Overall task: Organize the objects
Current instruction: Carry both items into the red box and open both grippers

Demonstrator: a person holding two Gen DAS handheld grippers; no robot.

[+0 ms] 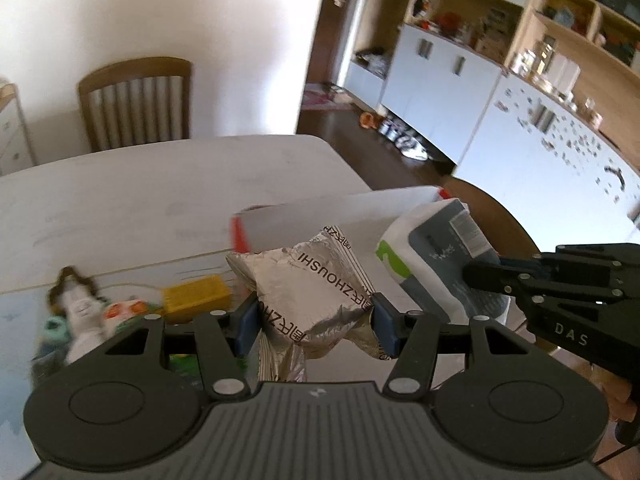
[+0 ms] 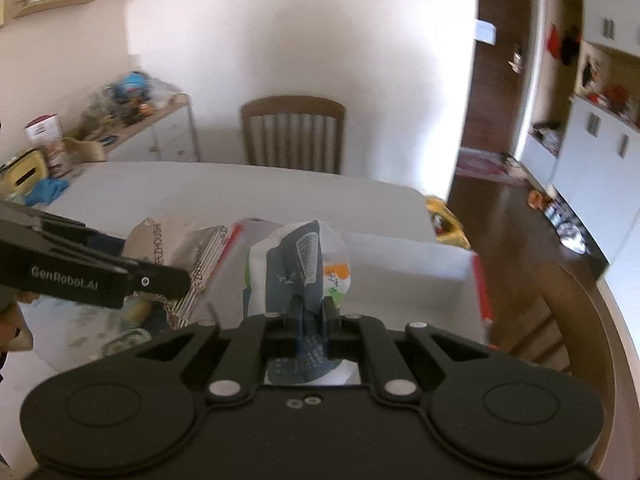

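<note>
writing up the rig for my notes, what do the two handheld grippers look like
Both are matte black plastic with linkage arms on silver pivot pins and round discs on the body. The left gripper has blue finger pads; in the right wrist view its side reads "GenRobot.AI". The right gripper shows "DAS" in the left wrist view.

Bright daylight, blurred fisheye views

The wall (image 2: pixel 304 40) glares pale; motion smear softens the table (image 1: pixel 120 200) clutter, edges bow and darken, foil packet (image 1: pixel 316 300) glints.
</note>
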